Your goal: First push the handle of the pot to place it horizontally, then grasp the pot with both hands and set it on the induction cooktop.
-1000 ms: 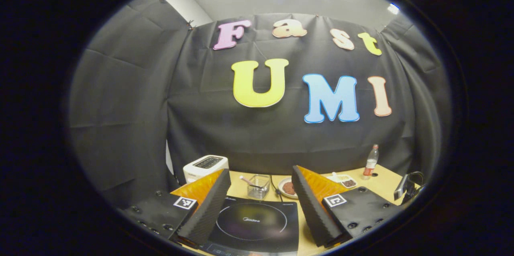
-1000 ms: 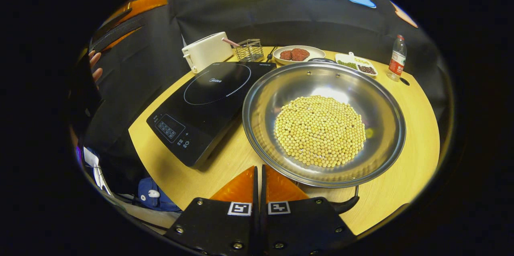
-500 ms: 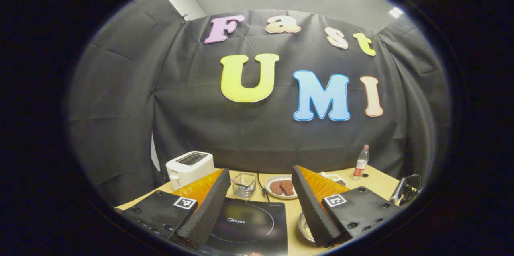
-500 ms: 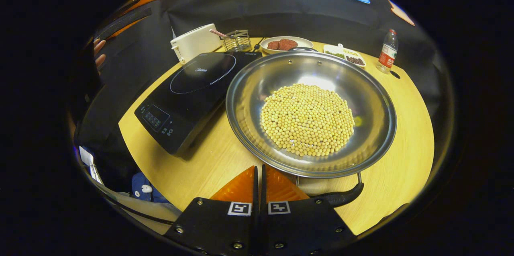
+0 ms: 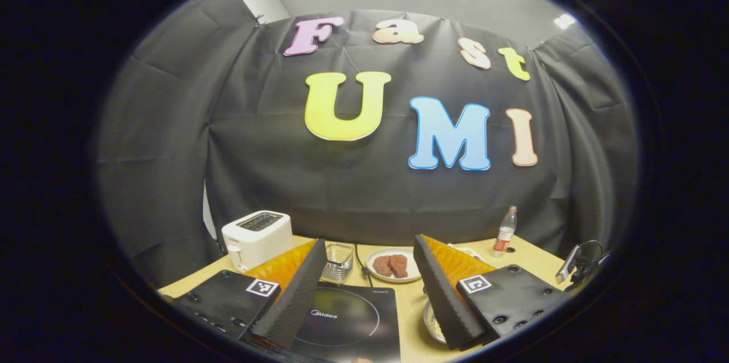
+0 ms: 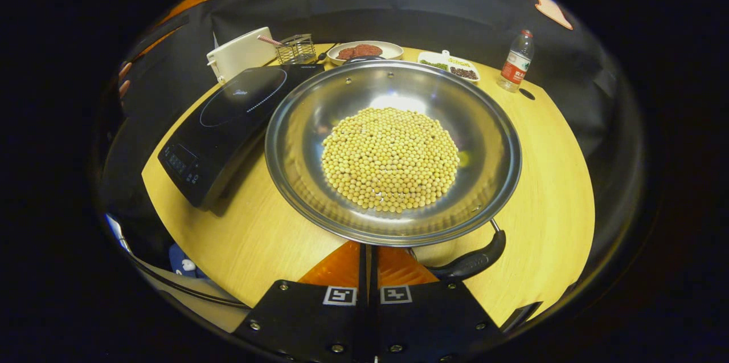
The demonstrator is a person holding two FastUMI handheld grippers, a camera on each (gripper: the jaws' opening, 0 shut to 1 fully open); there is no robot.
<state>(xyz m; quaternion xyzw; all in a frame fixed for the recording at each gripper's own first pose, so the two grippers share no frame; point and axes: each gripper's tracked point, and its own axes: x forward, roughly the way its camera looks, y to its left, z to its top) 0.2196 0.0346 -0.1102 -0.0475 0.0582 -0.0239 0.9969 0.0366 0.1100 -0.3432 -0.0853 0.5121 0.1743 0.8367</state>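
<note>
Two grippers differ: the right gripper (image 6: 367,249) is closed on nothing, just beside the black handle (image 6: 472,260) of the round steel pot (image 6: 484,123) of yellow beans on the wooden desk (image 6: 547,180). Beside it lies the black induction cooktop (image 6: 222,123). The left gripper (image 5: 370,289) hangs open above that cooktop.

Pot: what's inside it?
A round heap of pale yellow beans covers the middle of the pot; bare steel wall rings it. The pot's bottom under the beans is hidden.
</note>
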